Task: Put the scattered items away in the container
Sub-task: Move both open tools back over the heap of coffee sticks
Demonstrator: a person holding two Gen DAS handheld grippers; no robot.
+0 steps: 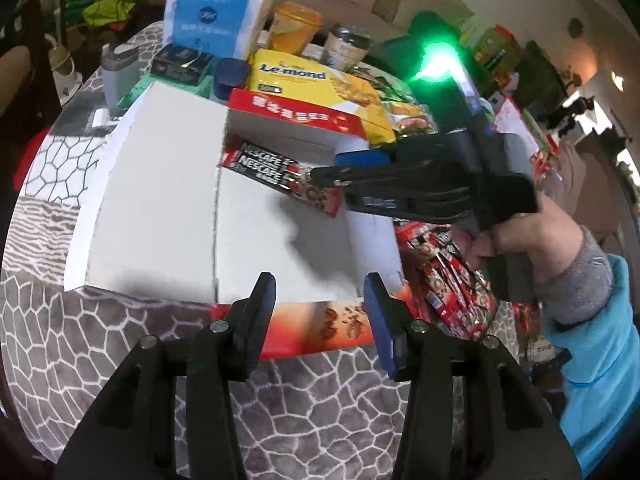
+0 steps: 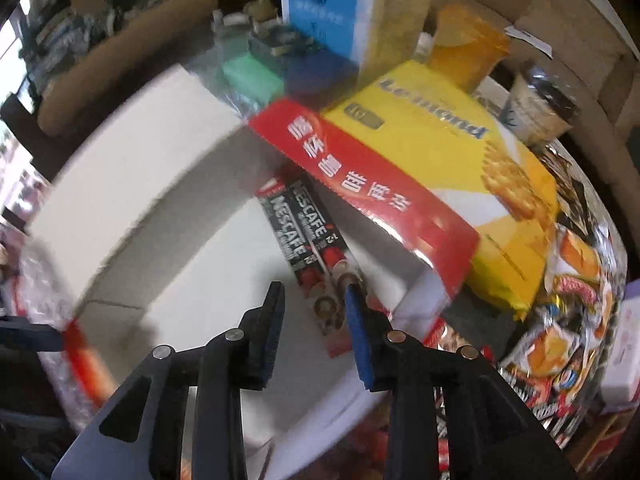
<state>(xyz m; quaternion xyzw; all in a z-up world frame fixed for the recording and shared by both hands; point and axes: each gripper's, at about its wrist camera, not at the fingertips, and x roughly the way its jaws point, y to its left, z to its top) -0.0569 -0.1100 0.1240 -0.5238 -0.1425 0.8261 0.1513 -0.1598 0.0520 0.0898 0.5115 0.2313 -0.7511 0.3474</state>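
Note:
An open white cardboard box [image 1: 160, 184] with red flaps lies on the patterned table; it also shows in the right wrist view [image 2: 132, 184]. Two black-and-red Nescafe sachets [image 1: 276, 176] are inside it, near the far red flap [image 1: 296, 114], and show in the right wrist view [image 2: 312, 248]. My right gripper [image 2: 314, 324] is open just above the sachets' near end; from the left wrist view it [image 1: 332, 168] reaches in from the right. My left gripper [image 1: 320, 316] is open and empty at the box's near edge. More sachets [image 1: 448, 280] lie scattered right of the box.
Behind the box stand a yellow Le-mond biscuit pack [image 1: 320, 88], a blue tissue pack [image 1: 212, 12], an orange tub [image 1: 294, 28], a jar [image 1: 346, 46] and a dark box [image 1: 180, 62]. Snack bags [image 2: 568, 300] lie to the right.

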